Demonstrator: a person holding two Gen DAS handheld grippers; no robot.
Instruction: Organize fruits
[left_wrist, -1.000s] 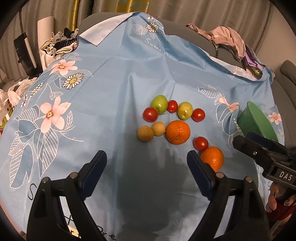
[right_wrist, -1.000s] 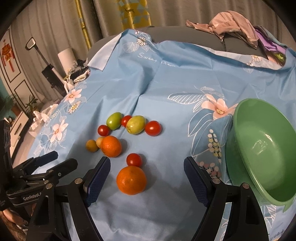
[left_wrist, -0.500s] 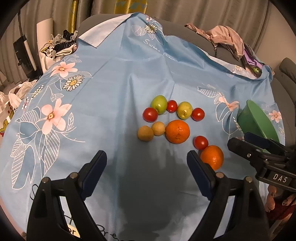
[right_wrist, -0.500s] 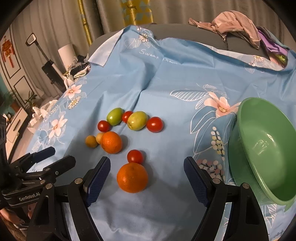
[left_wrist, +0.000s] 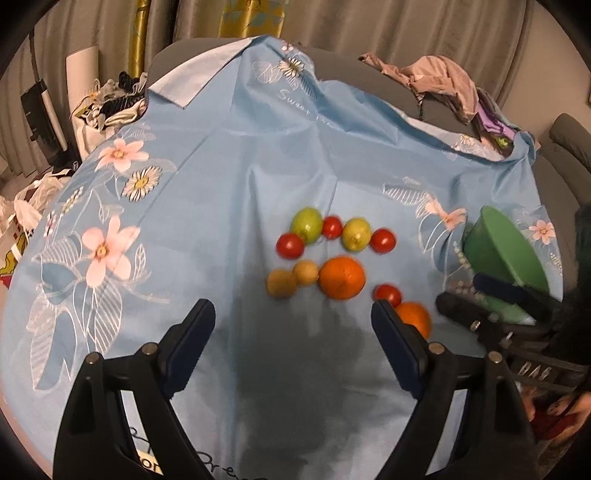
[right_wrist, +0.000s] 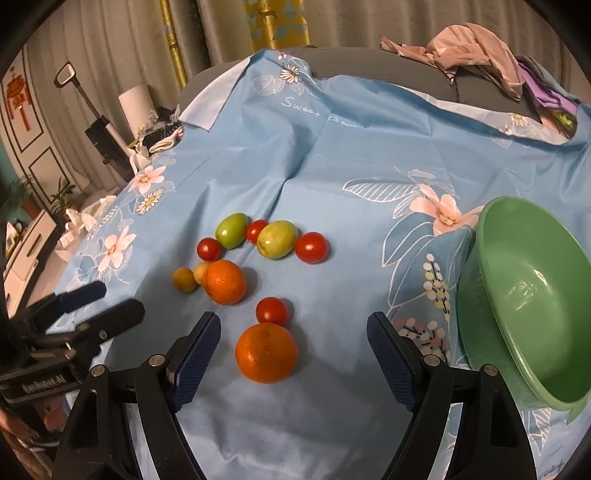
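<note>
Fruit lies clustered on a blue floral cloth (left_wrist: 229, 177): two oranges (right_wrist: 266, 352) (right_wrist: 225, 281), several red tomatoes (right_wrist: 311, 247), two green fruits (right_wrist: 277, 238) and two small brown fruits (right_wrist: 183, 279). A green bowl (right_wrist: 524, 295) stands tilted at the right. My right gripper (right_wrist: 293, 334) is open, its jaws on either side of the near orange, not touching it. My left gripper (left_wrist: 293, 323) is open and empty, just short of the brown fruits (left_wrist: 281, 283) and the far orange (left_wrist: 342, 277).
The cloth covers a grey sofa; clothes (right_wrist: 476, 48) are piled on its back at the far right. Bags and clutter (left_wrist: 110, 96) lie past the cloth's left edge. The green bowl also shows in the left wrist view (left_wrist: 504, 251).
Both grippers have moved forward toward the fruit. The near orange now sits between the right gripper's open jaws. The fruit has not moved.
</note>
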